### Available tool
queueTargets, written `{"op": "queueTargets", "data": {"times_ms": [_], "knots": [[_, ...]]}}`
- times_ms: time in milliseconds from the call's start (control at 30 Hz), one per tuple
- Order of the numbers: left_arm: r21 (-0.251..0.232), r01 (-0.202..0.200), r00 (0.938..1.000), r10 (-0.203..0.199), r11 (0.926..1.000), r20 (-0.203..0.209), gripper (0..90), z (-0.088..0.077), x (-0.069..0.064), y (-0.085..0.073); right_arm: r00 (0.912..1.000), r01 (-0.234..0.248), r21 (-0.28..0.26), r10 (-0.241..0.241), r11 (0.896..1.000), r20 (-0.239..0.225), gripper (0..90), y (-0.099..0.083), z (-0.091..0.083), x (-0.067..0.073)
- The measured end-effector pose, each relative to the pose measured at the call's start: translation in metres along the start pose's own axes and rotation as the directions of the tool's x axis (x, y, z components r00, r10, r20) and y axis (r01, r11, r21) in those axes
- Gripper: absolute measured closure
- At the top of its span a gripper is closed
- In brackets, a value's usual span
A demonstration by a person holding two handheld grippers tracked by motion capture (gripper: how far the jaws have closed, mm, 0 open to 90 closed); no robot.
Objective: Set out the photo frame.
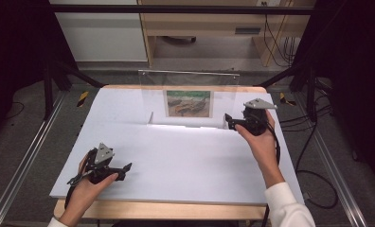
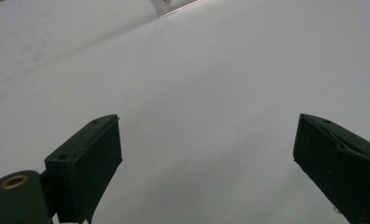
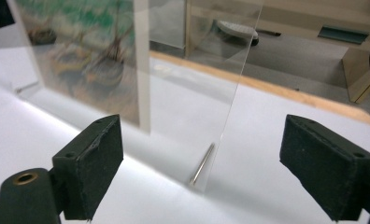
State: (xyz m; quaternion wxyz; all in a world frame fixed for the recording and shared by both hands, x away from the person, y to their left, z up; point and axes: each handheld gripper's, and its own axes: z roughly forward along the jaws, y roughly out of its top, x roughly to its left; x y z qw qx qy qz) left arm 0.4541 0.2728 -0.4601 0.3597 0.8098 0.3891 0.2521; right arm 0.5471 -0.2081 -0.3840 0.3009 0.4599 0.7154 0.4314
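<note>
Hands come in from the near edge of the table [image 1: 176,161], which is covered by a white sheet. Nearest, toward the near left corner, the left gripper [image 1: 126,167] rests on the sheet with its jaws spread apart and nothing between them; in the left gripper view [image 2: 206,158] they frame bare white surface.

Farther back, toward the far right, the right gripper [image 1: 227,121] is held level and points left at the right end of a clear stand [image 1: 190,97]. Its jaws are wide apart; in the right gripper view [image 3: 202,158] the stand's thin right edge rises between them, untouched by either pad.

The stand is upright near the middle of the far edge, its long axis running left to right, parallel to that edge, its face turned toward the person. A picture [image 1: 188,103] of boats sits inside it, centred.

Beyond the table lie grey floor, a wooden cabinet [image 1: 209,28] and black cables [image 1: 275,42].
</note>
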Motion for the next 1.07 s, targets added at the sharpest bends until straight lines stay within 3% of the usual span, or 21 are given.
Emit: {"op": "queueTargets", "data": {"times_ms": [200, 233, 333, 600, 767, 967, 1067], "knots": [[0.006, 0.007, 1.0, -0.007, 1.0, -0.004, 7.3, 0.001, 0.001, -0.001, 0.9996, 0.018, 0.052, -0.017, 0.998, -0.022, 9.4, -0.031, -0.011, 0.01], [0.009, 0.006, 1.0, -0.006, 0.9999, -0.006, 7.3, 0.001, 0.001, -0.002, 0.9993, 0.031, 0.079, -0.029, 0.996, -0.023, 8.6, -0.036, -0.012, 0.011], [0.017, 0.01, 0.9999, -0.01, 0.9998, -0.01, 7.2, 0.001, 0.002, -0.003, 0.9987, 0.05, 0.094, -0.049, 0.994, -0.01, 8.6, -0.047, -0.016, 0.014], [0.031, 0.018, 0.9997, -0.018, 0.9993, -0.016, 7.1, 0.002, 0.004, -0.005, 0.9996, 0.027, 0.164, -0.025, 0.986, -0.012, 7.9, -0.077, -0.025, 0.022], [0.039, 0.029, 0.9987, -0.027, 0.9988, -0.042, 6.6, 0.0, 0.007, -0.008, 0.9991, 0.04, 0.237, -0.034, 0.971, -0.027, 7.9, -0.097, -0.027, 0.026], [0.054, 0.01, 0.9982, -0.007, 0.9985, -0.06, 6.6, 0.0, 0.007, -0.009, 0.9993, 0.025, 0.277, -0.016, 0.961, -0.033, 7.9, -0.112, -0.032, 0.026], [0.057, -0.003, 0.9977, 0.007, 0.9984, -0.067, 6.6, 0.001, 0.006, -0.009, 0.9997, 0.004, 0.268, 0.002, 0.963, -0.023, 7.9, -0.113, -0.034, 0.024]]}}
